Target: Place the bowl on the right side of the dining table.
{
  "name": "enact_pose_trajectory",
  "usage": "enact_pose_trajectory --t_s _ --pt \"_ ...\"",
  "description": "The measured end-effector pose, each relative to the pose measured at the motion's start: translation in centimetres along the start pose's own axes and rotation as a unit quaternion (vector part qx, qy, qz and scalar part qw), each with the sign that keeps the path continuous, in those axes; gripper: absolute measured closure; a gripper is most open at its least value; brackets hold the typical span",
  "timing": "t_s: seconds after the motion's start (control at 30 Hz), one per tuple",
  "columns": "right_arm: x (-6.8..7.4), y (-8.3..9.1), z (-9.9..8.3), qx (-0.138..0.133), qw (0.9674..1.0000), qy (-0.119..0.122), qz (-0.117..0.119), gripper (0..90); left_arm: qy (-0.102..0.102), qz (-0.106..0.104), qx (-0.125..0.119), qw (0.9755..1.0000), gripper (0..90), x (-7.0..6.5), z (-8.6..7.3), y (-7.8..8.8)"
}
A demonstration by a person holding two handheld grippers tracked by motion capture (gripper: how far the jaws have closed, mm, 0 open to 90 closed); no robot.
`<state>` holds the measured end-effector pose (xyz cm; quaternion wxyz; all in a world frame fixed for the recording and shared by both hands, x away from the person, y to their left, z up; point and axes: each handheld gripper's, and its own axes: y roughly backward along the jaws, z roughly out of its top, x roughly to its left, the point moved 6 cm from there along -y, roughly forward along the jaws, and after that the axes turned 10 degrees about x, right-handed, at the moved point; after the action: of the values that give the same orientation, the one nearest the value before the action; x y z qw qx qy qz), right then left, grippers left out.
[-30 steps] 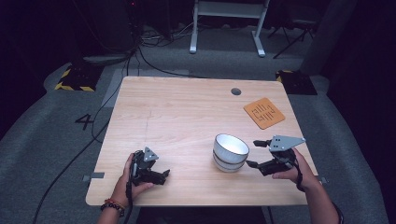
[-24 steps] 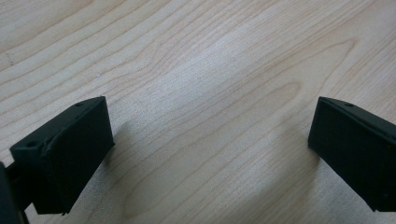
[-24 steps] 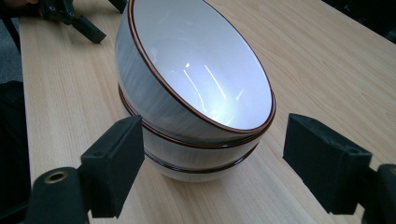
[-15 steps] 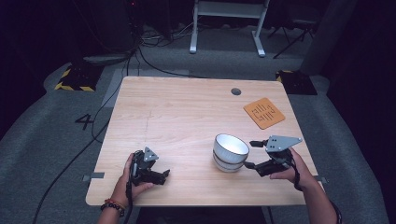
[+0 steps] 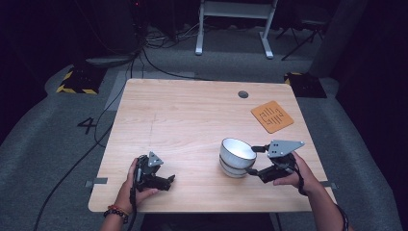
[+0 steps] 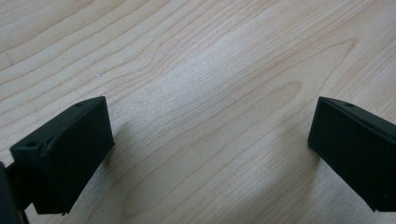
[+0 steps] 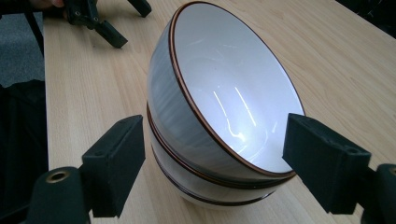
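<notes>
Glazed ceramic bowls point(image 5: 236, 157), two nested, at lower right of the high view on the wood surface point(image 5: 192, 120).
Likely heavy, rigid, slick and breakable; best pinched across the rim wall. White inside, grey outside, brown rim line; top bowl sits tilted. Right tool point(image 7: 215, 158) gapes around them, not touching; left tool point(image 6: 210, 154) gapes over bare wood at lower left.
</notes>
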<state>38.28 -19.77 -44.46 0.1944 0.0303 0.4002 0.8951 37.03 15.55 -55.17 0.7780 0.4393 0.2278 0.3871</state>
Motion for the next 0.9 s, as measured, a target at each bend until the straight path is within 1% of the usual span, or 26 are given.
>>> enact_pose_trajectory --t_s 0.1,0.17,0.33,0.4,0.43,0.53,0.6,0.67,0.7,0.73,0.77,0.8,0.83,0.87,0.9 --pt "0.2 -0.2 0.2 0.005 1.0 0.004 0.006 21.8 0.001 -0.001 0.0 1.0 0.1 0.0 0.0 0.0" --pt "0.4 -0.5 0.4 0.0 0.9999 0.009 0.011 22.0 0.0 0.0 0.0 1.0 0.1 0.0 0.0 0.0" --pt "0.6 -1.0 0.7 0.006 0.9996 0.014 0.024 23.2 0.0 0.0 0.0 1.0 0.1 0.0 0.0 0.0" --pt "0.7 -1.2 0.9 0.008 0.9995 0.013 0.029 24.1 0.0 0.0 0.0 1.0 0.1 0.0 0.0 0.0" --pt "0.8 -1.3 1.0 0.004 0.9993 0.013 0.035 25.0 0.0 0.0 0.0 1.0 0.1 0.0 0.0 0.0" --pt "1.0 -1.4 1.1 0.006 0.9989 0.013 0.044 27.9 0.0 0.0 0.0 1.0 0.1 0.0 0.0 0.0" --pt "0.9 -1.5 1.2 0.006 0.9988 0.016 0.046 29.5 0.0 0.0 0.0 1.0 0.1 0.0 0.0 0.0" --pt "0.9 -1.7 1.3 0.008 0.9986 0.012 0.05 30.7 0.0 0.0 0.0 1.0 0.1 0.0 0.0 0.0" --pt "0.8 -1.7 1.4 0.004 0.9984 0.012 0.056 32.3 0.0 0.0 0.0 1.0 0.1 0.0 0.0 0.0" --pt "0.9 -1.7 1.4 0.005 0.9981 0.007 0.06 32.9 0.002 0.0 0.0 1.0 0.1 0.0 0.0 0.0" --pt "0.9 -1.7 1.4 0.005 0.9981 0.007 0.06 32.9 0.002 0.0 0.0 1.0 0.1 0.0 0.0 0.0" --pt "1.0 -1.8 1.6 0.006 0.9973 0.004 0.072 33.0 0.0 0.0 0.0 1.0 0.1 0.0 0.0 0.0" --pt "1.0 -1.9 1.6 0.007 0.9971 0.002 0.075 32.8 0.002 0.0 0.0 1.0 0.1 0.0 0.0 0.0" --pt "1.0 -2.0 1.7 0.01 0.9972 0.003 0.074 31.9 0.001 -0.001 0.0 1.0 0.1 0.0 0.0 0.0" --pt "1.0 -2.1 1.7 0.013 0.9972 0.005 0.073 29.1 0.0 0.0 0.0 1.0 0.1 0.0 0.0 0.0"
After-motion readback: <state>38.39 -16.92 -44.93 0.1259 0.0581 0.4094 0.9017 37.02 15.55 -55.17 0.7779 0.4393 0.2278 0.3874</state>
